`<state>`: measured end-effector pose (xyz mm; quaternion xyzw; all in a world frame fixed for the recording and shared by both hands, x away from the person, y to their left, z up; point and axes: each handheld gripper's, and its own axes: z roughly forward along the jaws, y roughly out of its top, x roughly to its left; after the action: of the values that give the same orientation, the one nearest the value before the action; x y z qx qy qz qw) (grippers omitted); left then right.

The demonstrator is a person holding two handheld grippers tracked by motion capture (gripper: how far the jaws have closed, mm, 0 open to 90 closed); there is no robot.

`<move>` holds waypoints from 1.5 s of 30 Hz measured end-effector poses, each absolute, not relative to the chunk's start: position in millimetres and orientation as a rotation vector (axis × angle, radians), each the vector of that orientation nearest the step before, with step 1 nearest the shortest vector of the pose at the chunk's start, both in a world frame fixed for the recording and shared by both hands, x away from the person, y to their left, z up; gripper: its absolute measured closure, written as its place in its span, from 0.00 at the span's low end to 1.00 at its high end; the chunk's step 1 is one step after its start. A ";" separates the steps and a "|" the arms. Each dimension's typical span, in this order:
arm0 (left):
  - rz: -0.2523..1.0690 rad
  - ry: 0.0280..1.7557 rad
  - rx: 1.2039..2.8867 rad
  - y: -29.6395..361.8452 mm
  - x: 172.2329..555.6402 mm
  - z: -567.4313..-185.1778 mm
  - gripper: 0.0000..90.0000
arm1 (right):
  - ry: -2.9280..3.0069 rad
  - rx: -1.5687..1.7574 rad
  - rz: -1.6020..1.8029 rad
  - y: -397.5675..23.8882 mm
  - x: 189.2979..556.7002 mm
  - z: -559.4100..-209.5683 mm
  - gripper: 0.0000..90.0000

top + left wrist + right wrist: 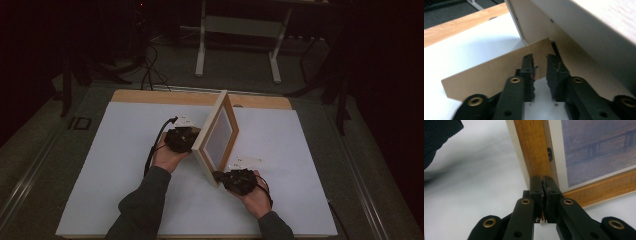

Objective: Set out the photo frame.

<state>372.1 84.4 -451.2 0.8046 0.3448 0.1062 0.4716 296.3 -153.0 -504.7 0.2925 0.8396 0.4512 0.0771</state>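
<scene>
A wooden picture frame (220, 132) stands upright on its edge on the white mat (115, 165), its print facing right. My left gripper (194, 136) is behind it. In the left gripper view, that gripper (539, 60) is open, its jaws a small gap apart in front of the brown cardboard stand flap (489, 72) that sticks out from the frame's back (584, 30). My right gripper (216, 175) is at the frame's near lower corner. Its jaws (542, 181) are shut on the edge of the wooden frame (534, 152), beside the bluish print (599, 147).
The mat covers a wooden table whose bare strip (165, 96) runs along the far edge. Beyond it, a white metal stand (237, 30) and cables (150, 70) sit on the dark floor. A dark sleeve (439, 140) shows at the upper left of the right gripper view.
</scene>
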 end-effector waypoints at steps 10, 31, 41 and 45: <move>0.221 0.885 1.949 102.9 363.4 -453.6 0.63 | 2.504 0.826 1.287 -159.0 294.0 -502.0 0.90; 0.185 0.907 1.988 124.7 330.9 -457.1 0.50 | 2.431 0.911 1.276 -188.1 302.2 -491.7 0.71; 0.164 0.889 1.996 129.9 315.7 -460.8 0.46 | 2.407 0.953 1.279 -197.1 305.5 -489.9 0.67; 0.142 0.872 2.000 130.5 310.1 -460.7 0.46 | 2.391 0.978 1.280 -200.9 306.6 -488.8 0.67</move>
<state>310.1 130.5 -460.7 0.8124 0.3543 0.0575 0.4596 306.6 -200.9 -488.8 0.3366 0.8223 0.4403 0.1290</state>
